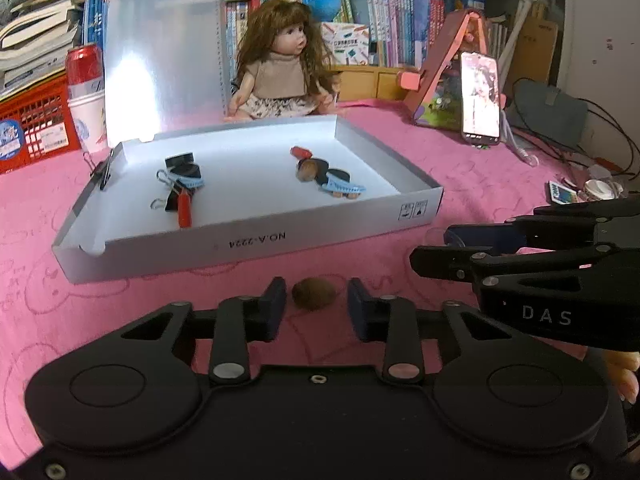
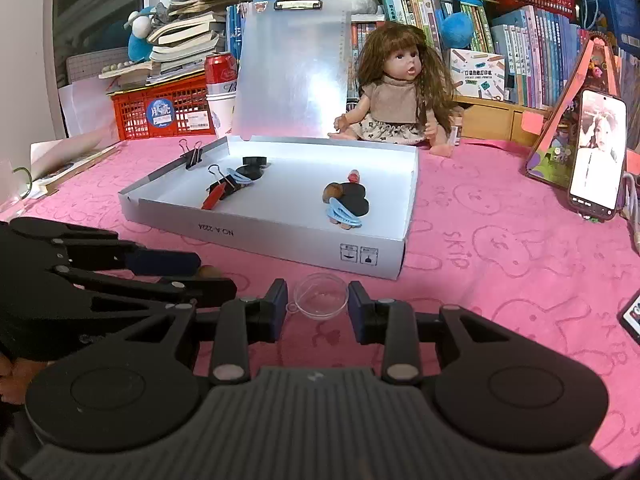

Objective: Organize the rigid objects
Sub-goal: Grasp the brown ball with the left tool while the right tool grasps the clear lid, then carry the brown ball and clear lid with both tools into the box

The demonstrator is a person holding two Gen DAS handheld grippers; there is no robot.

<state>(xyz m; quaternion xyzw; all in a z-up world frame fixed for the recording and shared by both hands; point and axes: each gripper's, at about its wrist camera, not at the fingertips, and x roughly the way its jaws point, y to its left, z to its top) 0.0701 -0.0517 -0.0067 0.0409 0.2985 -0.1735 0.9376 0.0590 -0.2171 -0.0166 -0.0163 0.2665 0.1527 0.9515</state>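
Pink cloth [image 1: 460, 184] covers the surface, bare in front of the white box [image 1: 248, 240], which already holds clips and other small things. Behind it sit a doll [image 1: 280, 68], a phone [image 1: 480, 100] and books. Between the left tool's [image 1: 316, 300] jaws lies a brown nut [image 1: 314, 294], gaps showing on both sides. The right tool [image 2: 318, 300] brackets a clear plastic cup [image 2: 320, 294], visible only in the right view; contact there I cannot tell.
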